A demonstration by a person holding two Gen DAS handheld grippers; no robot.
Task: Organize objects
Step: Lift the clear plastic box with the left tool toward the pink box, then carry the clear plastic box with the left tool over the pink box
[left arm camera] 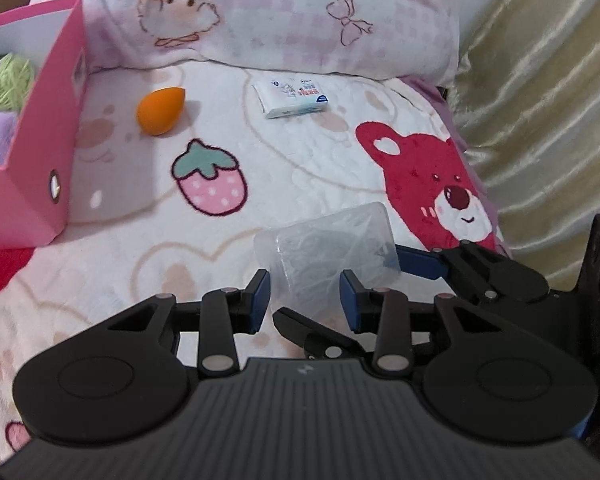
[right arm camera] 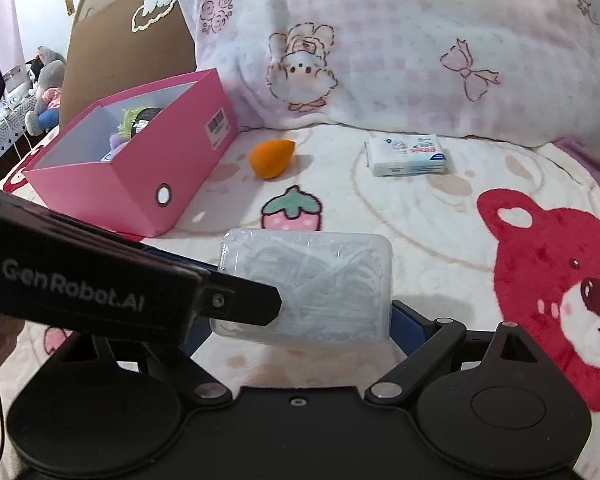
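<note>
1. Translucent plastic case [right arm camera: 308,288] is held above the blanket [right arm camera: 440,208] by both grippers: left gripper [left arm camera: 304,298] jaws narrow on its left end, right gripper [right arm camera: 300,320] clamping its width.
2. Step in hand, my read: carrying it to the pink box [right arm camera: 140,184], off to the left.
3. Next: move both together, clear the box rim, release inside.
4. Orange sponge [right arm camera: 271,158] and tissue pack [right arm camera: 407,155] are still out on the blanket.
</note>
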